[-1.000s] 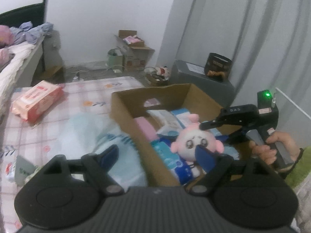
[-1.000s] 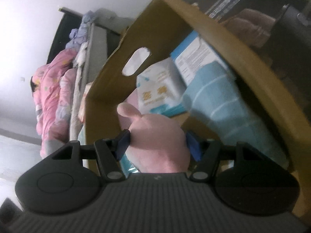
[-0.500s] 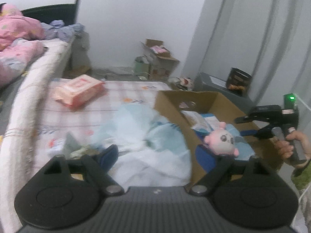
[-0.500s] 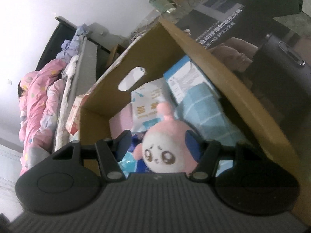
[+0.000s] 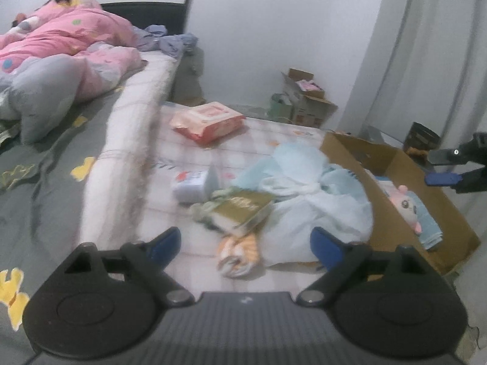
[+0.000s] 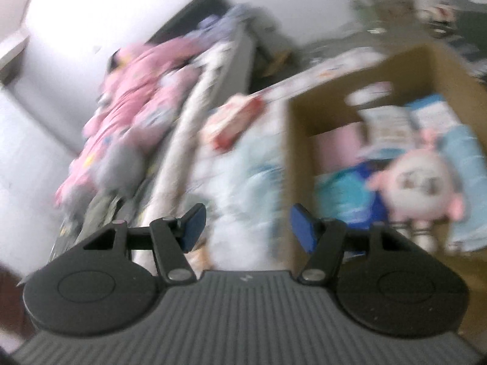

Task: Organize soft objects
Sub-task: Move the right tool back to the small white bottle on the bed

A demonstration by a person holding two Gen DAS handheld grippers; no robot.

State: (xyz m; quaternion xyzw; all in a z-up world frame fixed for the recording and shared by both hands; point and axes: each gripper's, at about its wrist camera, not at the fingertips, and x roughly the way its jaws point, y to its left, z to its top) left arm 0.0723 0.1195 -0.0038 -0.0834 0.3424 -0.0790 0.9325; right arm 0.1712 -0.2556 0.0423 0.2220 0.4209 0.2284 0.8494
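Pink plush toy [image 5: 406,205] inside cardboard box [image 5: 444,240], untouched.

Heavy motion blur smeared the whole right wrist view, so the pink plush toy [image 6: 421,182] showed a face too soft to read. In the left wrist view, the right tongs [image 5: 456,167] were cut off by the frame's edge, and the cardboard box [image 5: 350,152] wall hid most of its contents.

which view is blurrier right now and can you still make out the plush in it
Right wrist view: heavy motion smear across the bed and the box; the pink plush is still recognisable but its face is smudged. Left wrist view: much sharper, mild blur on the near clutter, fisheye bending at the edges; the plush reads clearly in the box.
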